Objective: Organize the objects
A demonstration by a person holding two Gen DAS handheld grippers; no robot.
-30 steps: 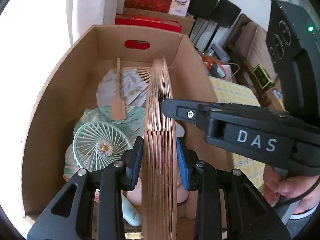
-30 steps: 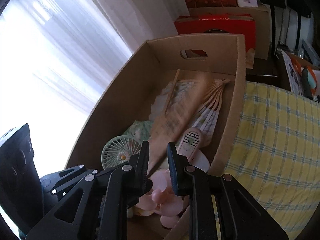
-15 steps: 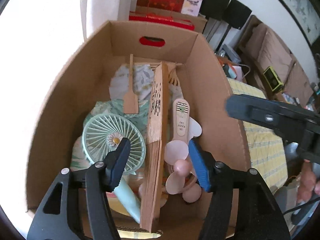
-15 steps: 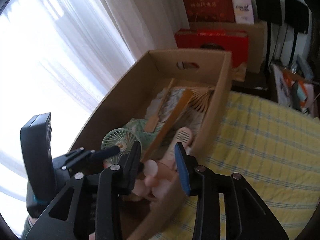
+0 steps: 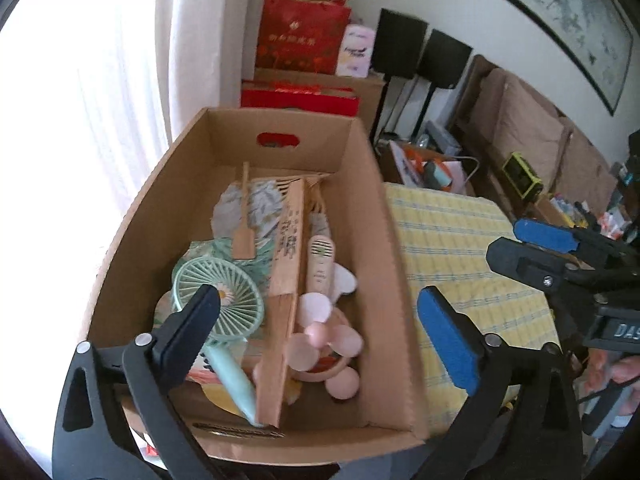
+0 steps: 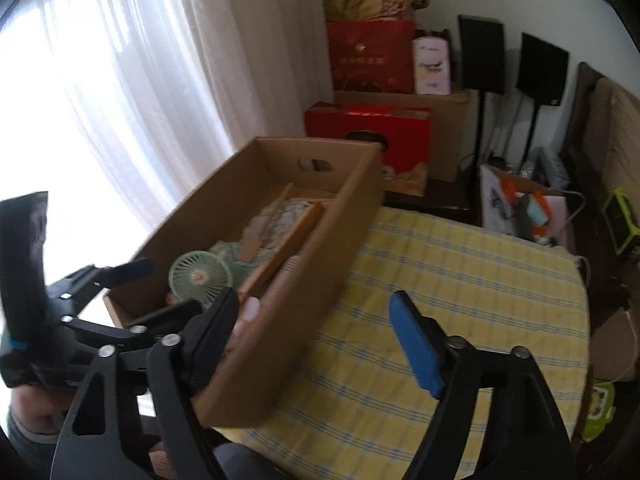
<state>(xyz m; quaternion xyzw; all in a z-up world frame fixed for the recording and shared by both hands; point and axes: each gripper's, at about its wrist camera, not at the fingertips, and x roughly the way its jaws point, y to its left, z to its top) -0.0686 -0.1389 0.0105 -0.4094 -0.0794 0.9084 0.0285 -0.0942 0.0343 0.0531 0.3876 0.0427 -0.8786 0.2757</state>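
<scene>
You have just let go of the folded wooden fan: a second ago both tongs clamped it upright over the cardboard box; now it lies flat inside, running from six towards twelve o'clock between the mint handheld fan at nine and the pink fan at three. Your left gripper is opening wide, nothing between its jaws. Your right gripper is opening too, empty, off at three o'clock over the yellow checked tablecloth. That item looks stowed, so I judge you free to fetch another
</scene>
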